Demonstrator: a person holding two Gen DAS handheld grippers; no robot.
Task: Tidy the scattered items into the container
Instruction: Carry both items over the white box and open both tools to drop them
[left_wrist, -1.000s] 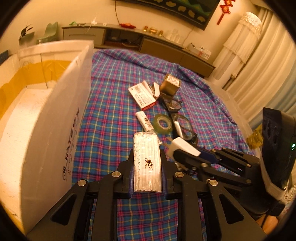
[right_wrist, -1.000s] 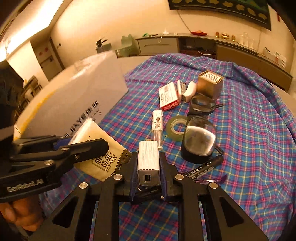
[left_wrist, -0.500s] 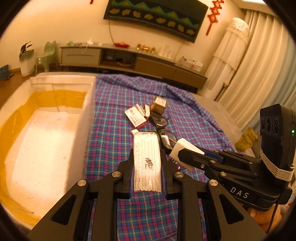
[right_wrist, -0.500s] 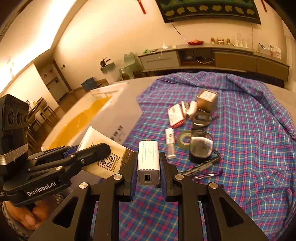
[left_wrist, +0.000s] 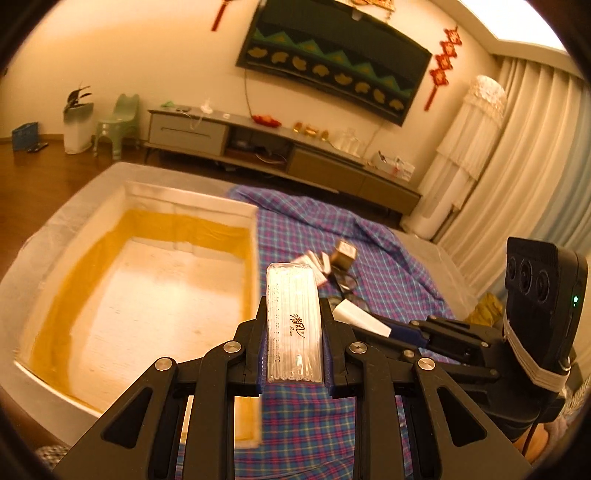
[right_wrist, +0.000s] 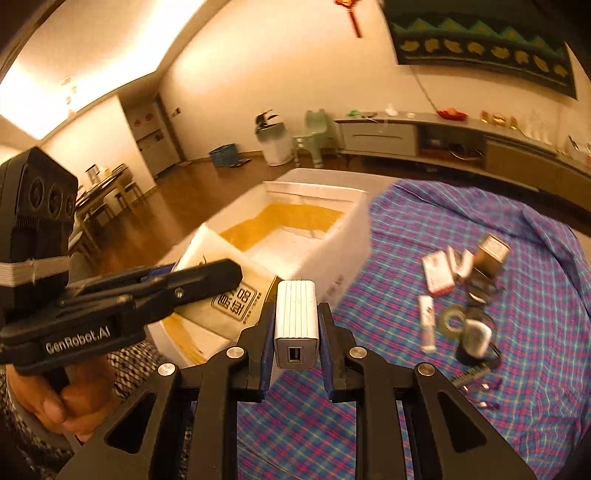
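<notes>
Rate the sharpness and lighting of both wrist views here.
Left wrist view: warm orange cast, the clear packet crisp, the foam box slightly soft, fisheye vignette at corners. Right wrist view: the white adapter sharp, but items on the plaid cloth smeared by motion blur.

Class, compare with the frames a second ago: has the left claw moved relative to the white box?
Yes. The left claw, shut on the clear packet, has risen: it was level with the white box's wall and now looks down inside.

A clear packet (left_wrist: 293, 325) and silver adapter (right_wrist: 296, 323) are held above the open white foam box (left_wrist: 255, 236).
</notes>
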